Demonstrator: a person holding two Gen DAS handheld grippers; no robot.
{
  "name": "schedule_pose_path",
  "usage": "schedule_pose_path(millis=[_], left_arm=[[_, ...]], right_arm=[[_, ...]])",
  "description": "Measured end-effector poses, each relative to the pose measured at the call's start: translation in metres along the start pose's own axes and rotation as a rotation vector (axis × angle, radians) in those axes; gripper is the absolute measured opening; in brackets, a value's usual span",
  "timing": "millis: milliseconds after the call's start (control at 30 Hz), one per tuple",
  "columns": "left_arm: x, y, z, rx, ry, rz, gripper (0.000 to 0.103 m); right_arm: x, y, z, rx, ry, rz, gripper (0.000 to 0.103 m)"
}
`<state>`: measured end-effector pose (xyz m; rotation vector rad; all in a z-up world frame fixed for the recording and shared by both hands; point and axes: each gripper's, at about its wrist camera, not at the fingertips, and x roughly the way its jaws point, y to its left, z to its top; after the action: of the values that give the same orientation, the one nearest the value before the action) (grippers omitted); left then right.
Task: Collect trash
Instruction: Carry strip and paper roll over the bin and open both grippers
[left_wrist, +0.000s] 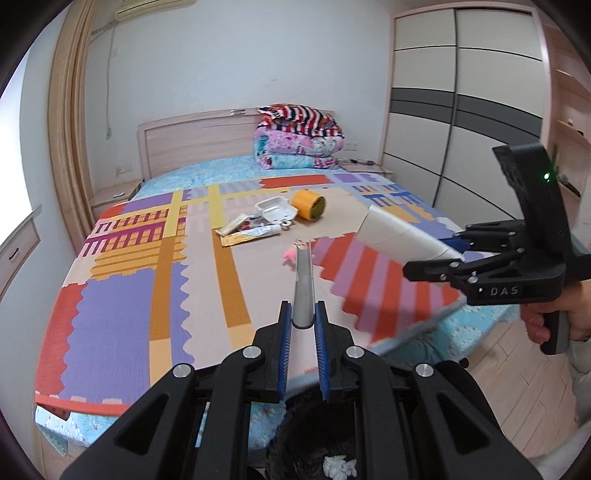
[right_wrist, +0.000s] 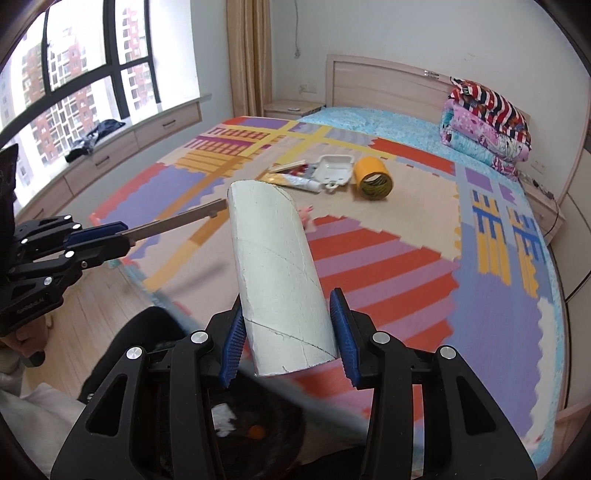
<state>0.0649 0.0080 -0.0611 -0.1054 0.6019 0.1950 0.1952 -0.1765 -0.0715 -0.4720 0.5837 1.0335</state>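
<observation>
2 grippers: left (left_wrist: 302, 314), right (right_wrist: 290, 328). 1 tube (right_wrist: 277, 273) and 1 strip (left_wrist: 303, 280) near; far on the bed, 1 tape roll (left_wrist: 308, 204), 1 tray (left_wrist: 276, 209), 1 folded quilt stack (left_wrist: 299, 138).

Dark bin (left_wrist: 295, 443) cut off by bottom edge; contents (right_wrist: 225, 421) blurred.

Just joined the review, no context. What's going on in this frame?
A person is clearing trash off a bed, one handheld gripper in each hand. The left gripper is shut on a thin flat grey strip; the right gripper is shut on a white cardboard tube. Both are held over a dark bin with crumpled tissue inside. A yellow tape roll, white tray and tube and wrappers lie on the bed.
</observation>
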Motion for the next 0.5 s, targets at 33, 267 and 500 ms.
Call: schedule_pose_path(millis=[33,267,500], left_arm=[[-0.004,-0.001,-0.002,0.002,-0.003,-0.007,0.012],[-0.025,-0.011,-0.027,0.015,0.034,-0.086,0.012],[-0.025,-0.023,-0.062,0.046,0.129,-0.132,0.012]], right_arm=[[-0.002,0.003,-0.003,0.002,-0.001,0.006,0.043],[-0.008,0.03,-0.04,0.033,0.019,0.057,0.043],[0.007,0.046,-0.079,0.089,0.093,0.1,0.043]])
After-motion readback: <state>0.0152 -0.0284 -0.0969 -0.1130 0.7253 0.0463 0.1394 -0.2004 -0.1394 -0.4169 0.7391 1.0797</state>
